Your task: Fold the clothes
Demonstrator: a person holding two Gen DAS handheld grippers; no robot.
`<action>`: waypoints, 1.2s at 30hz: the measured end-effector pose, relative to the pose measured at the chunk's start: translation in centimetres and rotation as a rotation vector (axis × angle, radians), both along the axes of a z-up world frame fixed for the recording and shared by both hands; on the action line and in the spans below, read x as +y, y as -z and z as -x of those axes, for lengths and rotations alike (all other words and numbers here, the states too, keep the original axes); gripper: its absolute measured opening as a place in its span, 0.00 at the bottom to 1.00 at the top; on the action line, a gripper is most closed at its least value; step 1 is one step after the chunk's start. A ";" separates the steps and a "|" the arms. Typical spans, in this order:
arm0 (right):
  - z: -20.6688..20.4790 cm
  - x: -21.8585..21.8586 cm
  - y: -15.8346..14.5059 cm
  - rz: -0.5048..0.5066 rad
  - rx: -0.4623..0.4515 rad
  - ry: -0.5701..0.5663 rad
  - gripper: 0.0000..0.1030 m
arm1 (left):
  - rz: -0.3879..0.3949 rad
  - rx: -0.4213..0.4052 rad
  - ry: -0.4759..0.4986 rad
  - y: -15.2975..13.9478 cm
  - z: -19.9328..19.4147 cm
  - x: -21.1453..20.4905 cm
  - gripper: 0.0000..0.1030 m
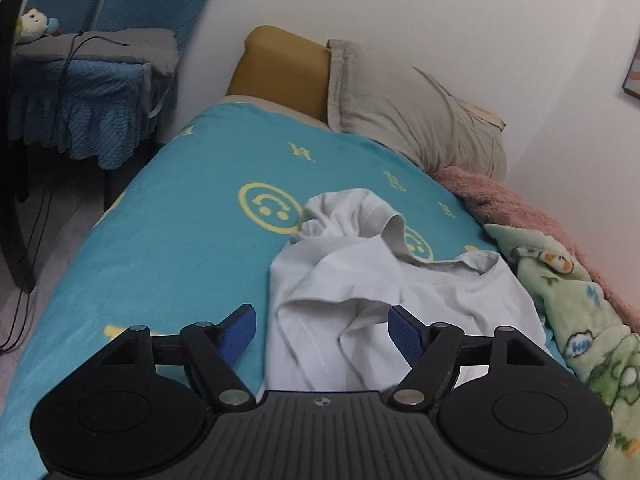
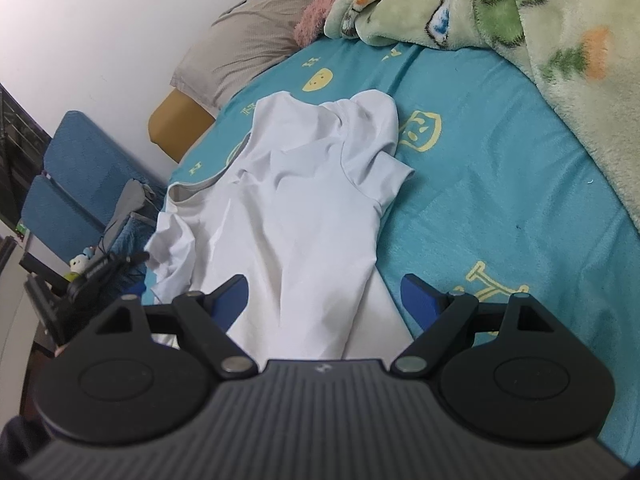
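Note:
A white t-shirt [image 1: 360, 280] lies crumpled on a teal bed sheet [image 1: 180, 240] with yellow smiley faces. In the left wrist view my left gripper [image 1: 322, 326] is open and empty, with the shirt's near part between its blue pads. In the right wrist view the same shirt [image 2: 296, 208] stretches away, collar at the left, sleeves bunched at the far end. My right gripper [image 2: 324, 294] is open and empty, with the shirt's near end between its fingers. The other gripper [image 2: 104, 268] shows dark at the shirt's left edge.
A green cartoon blanket [image 1: 580, 312] and a pink fluffy blanket [image 1: 500, 200] lie along the wall side of the bed. A beige pillow [image 1: 412, 112] rests against a mustard headboard [image 1: 280, 68]. A blue-covered table [image 1: 88, 92] stands past the bed's left edge.

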State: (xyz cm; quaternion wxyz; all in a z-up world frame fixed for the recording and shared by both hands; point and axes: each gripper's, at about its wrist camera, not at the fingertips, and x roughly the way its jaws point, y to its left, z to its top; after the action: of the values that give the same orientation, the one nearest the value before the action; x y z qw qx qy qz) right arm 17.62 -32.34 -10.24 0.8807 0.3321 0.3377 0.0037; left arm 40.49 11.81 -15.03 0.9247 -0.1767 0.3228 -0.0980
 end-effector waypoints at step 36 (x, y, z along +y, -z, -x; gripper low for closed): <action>-1.2 3.3 1.6 0.170 0.046 -0.055 0.82 | 0.125 0.223 -0.445 0.6 0.9 20.9 0.58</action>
State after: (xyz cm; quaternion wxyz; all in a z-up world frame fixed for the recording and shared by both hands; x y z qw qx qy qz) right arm 18.84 -29.07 -11.85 0.8973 0.2470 0.3658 -0.0085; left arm 39.62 32.74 -15.60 0.8695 -0.3098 0.3693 0.1080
